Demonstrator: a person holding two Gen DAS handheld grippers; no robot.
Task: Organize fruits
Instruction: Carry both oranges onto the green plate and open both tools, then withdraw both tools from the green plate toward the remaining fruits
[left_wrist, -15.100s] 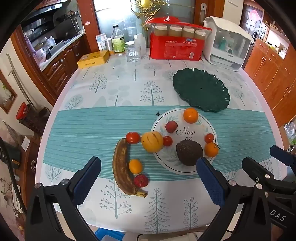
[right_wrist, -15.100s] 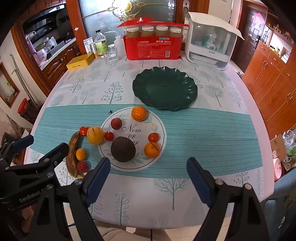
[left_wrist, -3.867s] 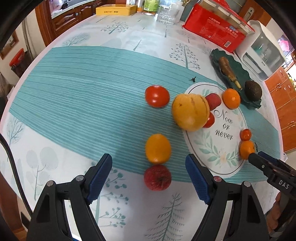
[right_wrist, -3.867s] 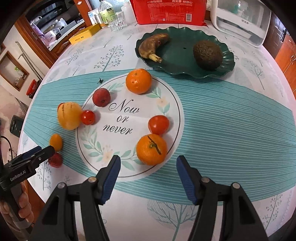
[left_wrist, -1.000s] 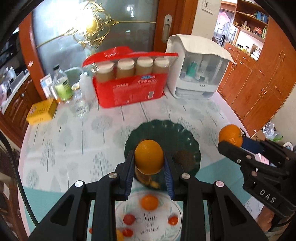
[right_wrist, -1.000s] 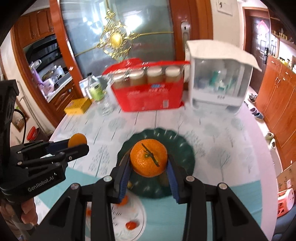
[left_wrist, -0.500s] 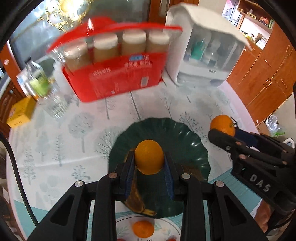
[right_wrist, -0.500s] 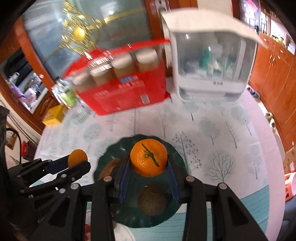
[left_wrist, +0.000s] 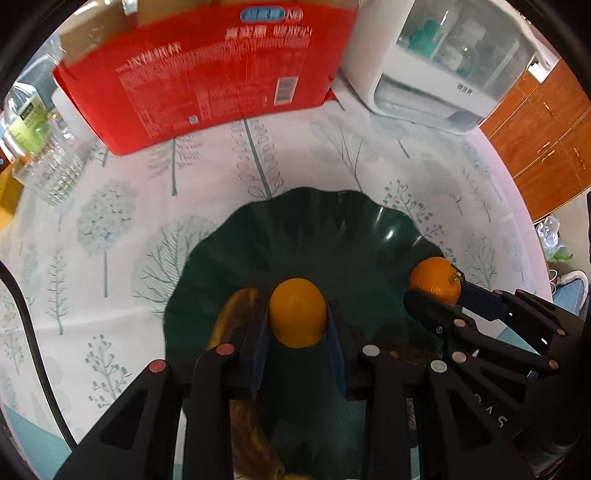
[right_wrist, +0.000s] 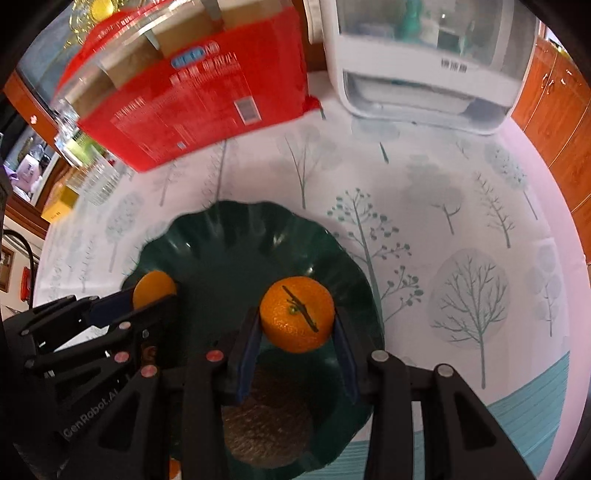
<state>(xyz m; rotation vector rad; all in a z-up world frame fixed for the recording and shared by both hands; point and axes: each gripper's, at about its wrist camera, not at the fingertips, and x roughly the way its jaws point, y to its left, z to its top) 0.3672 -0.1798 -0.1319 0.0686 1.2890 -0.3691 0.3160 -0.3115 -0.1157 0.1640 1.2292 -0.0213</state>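
Between the blue pads of the left gripper (left_wrist: 297, 325) sits a small smooth orange fruit (left_wrist: 297, 316), clamped firmly; the right gripper (right_wrist: 296, 325) is closed the same way on a tangerine (right_wrist: 297, 314) with pebbled skin and a dark dry stem across its top. Both fruits now hang low over the dark green plate (left_wrist: 314, 221), while a second ago they were well above it and the whole red box and the door behind were in view (so both hands have come down together and tilted steeply). I judge this as the last part of the carry, and the release comes next.

On the plate lie already a brown, overripe banana (left_wrist: 236, 317), under the left fingers, and a rough dark avocado (right_wrist: 267, 428), below the right ones. The plate is glossy with a wavy scalloped rim. It rests on a pale tablecloth (right_wrist: 461, 229) printed with thin trees. Behind stand a red carton (left_wrist: 214, 77) and a white plastic cabinet (right_wrist: 424, 66).
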